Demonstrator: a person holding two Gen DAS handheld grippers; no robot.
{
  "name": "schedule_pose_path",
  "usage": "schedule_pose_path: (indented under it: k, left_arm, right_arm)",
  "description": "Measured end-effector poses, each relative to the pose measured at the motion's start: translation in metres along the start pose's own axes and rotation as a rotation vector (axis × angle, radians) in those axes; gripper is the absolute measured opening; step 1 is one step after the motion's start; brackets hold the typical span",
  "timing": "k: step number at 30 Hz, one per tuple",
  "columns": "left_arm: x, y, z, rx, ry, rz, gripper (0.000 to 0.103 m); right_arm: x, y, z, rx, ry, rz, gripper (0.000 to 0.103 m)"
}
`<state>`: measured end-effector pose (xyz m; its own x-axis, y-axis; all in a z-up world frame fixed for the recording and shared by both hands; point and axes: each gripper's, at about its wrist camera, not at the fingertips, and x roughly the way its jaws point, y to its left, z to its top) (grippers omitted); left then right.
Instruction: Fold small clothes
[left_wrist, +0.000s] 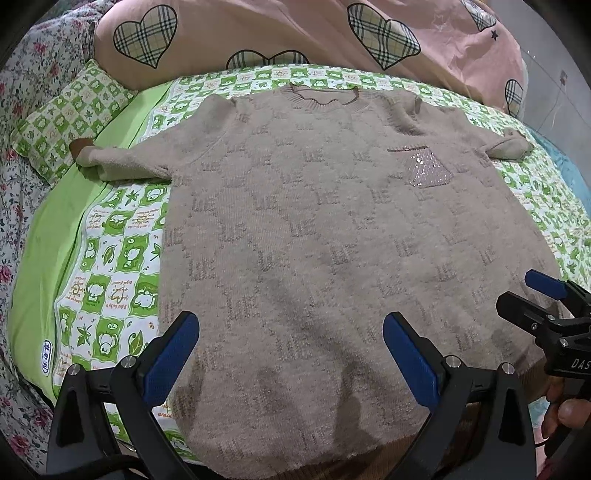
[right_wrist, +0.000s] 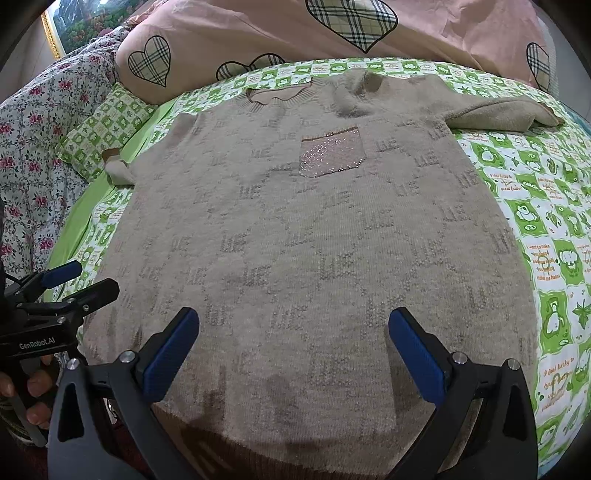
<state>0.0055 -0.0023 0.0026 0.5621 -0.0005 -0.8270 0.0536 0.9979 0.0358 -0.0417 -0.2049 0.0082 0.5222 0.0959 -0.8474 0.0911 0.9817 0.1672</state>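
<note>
A beige knit sweater (left_wrist: 314, 229) with a woven letter pattern and a sparkly chest pocket (left_wrist: 430, 166) lies flat, face up, on the bed, both sleeves spread out to the sides. It also fills the right wrist view (right_wrist: 314, 240). My left gripper (left_wrist: 291, 328) is open and empty, hovering above the sweater's lower hem on its left side. My right gripper (right_wrist: 293, 325) is open and empty above the hem on the right side. Each gripper shows at the edge of the other's view: the right one (left_wrist: 535, 295) and the left one (right_wrist: 77, 280).
The sweater rests on a green-and-white cartoon bedsheet (left_wrist: 110, 266). A matching pillow (left_wrist: 70, 118) lies at the far left. A pink duvet with plaid hearts (left_wrist: 295, 33) is piled along the back. A floral quilt (right_wrist: 33, 147) lies at the left.
</note>
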Motion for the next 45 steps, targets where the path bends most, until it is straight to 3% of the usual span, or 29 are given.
schedule_pose_path:
  k: [27,37,45]
  left_arm:
    - [-0.004,0.004,0.002,0.025,-0.037,0.035,0.100]
    - [-0.002,0.002,0.005,0.008,-0.012,0.009,0.100]
    - [0.002,0.002,0.009,0.000,-0.003,-0.010,0.100]
  right_arm:
    - [-0.001,0.002,0.005,-0.015,-0.007,-0.012,0.102]
    - [-0.005,0.001,0.010,0.021,0.007,0.026,0.102]
    - [-0.006,-0.001,0.012,-0.010,-0.016,-0.022,0.102]
